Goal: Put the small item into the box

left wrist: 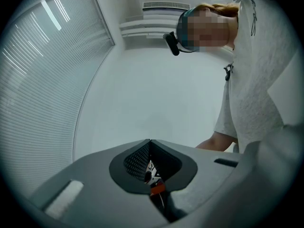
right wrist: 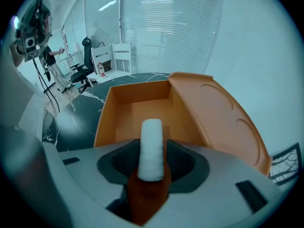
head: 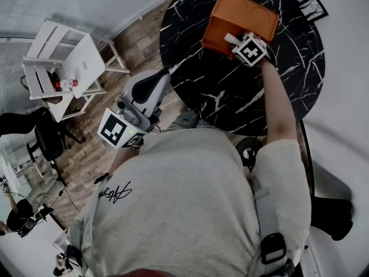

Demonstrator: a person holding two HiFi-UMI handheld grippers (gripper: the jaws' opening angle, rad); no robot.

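Note:
An orange box (head: 242, 16) stands open on the black marble table (head: 230, 94), its lid (right wrist: 218, 118) leaning back to the right. My right gripper (head: 235, 40) tilts down over the box's near edge. A small white roll (right wrist: 152, 137) stands between its jaws, its tip over the box's bare inside (right wrist: 137, 110). The right gripper (right wrist: 152, 151) looks open, with a thin gap beside the roll. My left gripper (head: 166, 74) hangs off the table's left edge, pointing level. Its jaws meet in a line, so the left gripper (left wrist: 150, 142) is shut on nothing.
A white shelf unit (head: 63, 62) with a small bottle stands on the wooden floor at the left, and a black office chair (head: 49, 137) sits below it. A black wire frame (head: 314, 6) stands past the table's far right edge. The person's torso fills the lower head view.

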